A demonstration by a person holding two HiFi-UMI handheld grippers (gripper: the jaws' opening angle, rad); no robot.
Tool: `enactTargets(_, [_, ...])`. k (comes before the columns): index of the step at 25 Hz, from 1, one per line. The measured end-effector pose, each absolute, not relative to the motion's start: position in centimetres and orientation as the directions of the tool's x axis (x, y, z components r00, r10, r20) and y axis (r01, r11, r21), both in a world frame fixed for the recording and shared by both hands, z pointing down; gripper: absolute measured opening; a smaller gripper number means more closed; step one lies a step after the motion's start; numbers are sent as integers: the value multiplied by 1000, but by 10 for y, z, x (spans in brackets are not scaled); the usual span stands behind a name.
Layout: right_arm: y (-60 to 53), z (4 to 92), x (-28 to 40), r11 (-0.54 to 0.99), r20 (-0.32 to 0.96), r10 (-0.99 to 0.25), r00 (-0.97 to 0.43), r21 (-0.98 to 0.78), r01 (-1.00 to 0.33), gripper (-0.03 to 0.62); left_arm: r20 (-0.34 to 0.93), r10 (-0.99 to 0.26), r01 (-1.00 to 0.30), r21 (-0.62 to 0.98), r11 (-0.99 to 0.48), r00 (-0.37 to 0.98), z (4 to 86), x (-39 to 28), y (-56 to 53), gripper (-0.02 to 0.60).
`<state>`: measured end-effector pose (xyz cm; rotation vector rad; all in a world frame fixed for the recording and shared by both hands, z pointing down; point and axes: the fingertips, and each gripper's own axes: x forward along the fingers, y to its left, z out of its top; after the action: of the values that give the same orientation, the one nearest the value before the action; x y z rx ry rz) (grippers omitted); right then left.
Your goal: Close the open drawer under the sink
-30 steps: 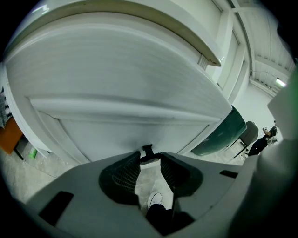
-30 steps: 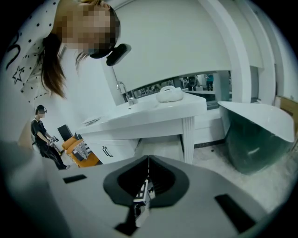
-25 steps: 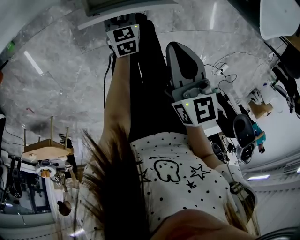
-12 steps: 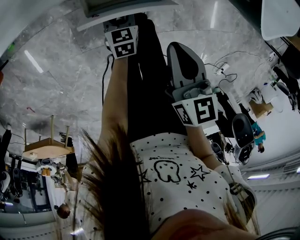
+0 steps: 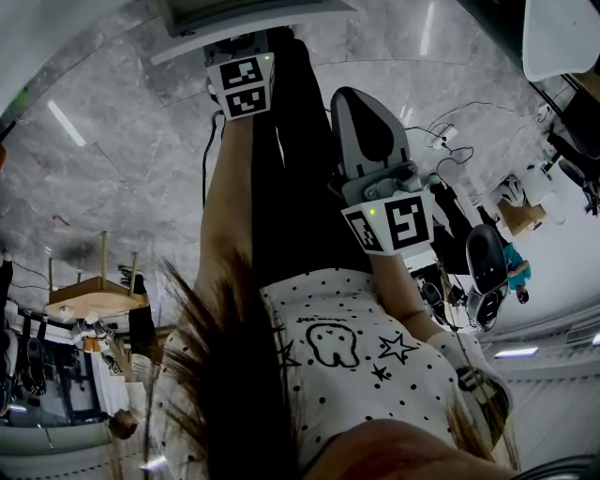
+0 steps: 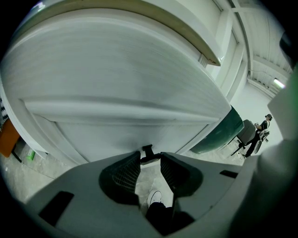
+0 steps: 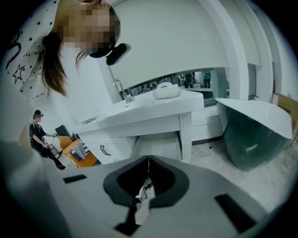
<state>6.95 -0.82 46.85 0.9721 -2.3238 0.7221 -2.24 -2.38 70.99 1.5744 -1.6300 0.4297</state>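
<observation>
In the left gripper view a broad white drawer front [image 6: 125,79] fills the frame, close up. Its small black handle [image 6: 147,151] sits just beyond the tips of my left gripper [image 6: 150,160], whose jaws stand apart and hold nothing. In the head view the left gripper's marker cube [image 5: 242,84] is pressed up near the white drawer edge [image 5: 253,17]; its tips are hidden there. My right gripper [image 5: 367,122] hangs lower right, away from the drawer, with jaws meeting at the tip [image 7: 148,160] and nothing held.
The right gripper view shows a white sink counter [image 7: 153,114] with a faucet [image 7: 122,90] and a green tub [image 7: 253,135]. A person [image 7: 39,135] stands by an orange stand far left. The floor is grey marble [image 5: 122,141], with a small wooden table [image 5: 94,291].
The left gripper's cube has edged slightly left along the drawer edge. The right gripper has barely moved.
</observation>
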Motion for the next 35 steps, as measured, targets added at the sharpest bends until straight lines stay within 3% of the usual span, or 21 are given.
enactTargets(35, [-13,478,61,595,646,-460,-609,-286,-751,15,707,-704,-939,282,196,65,708,-55,-75,137])
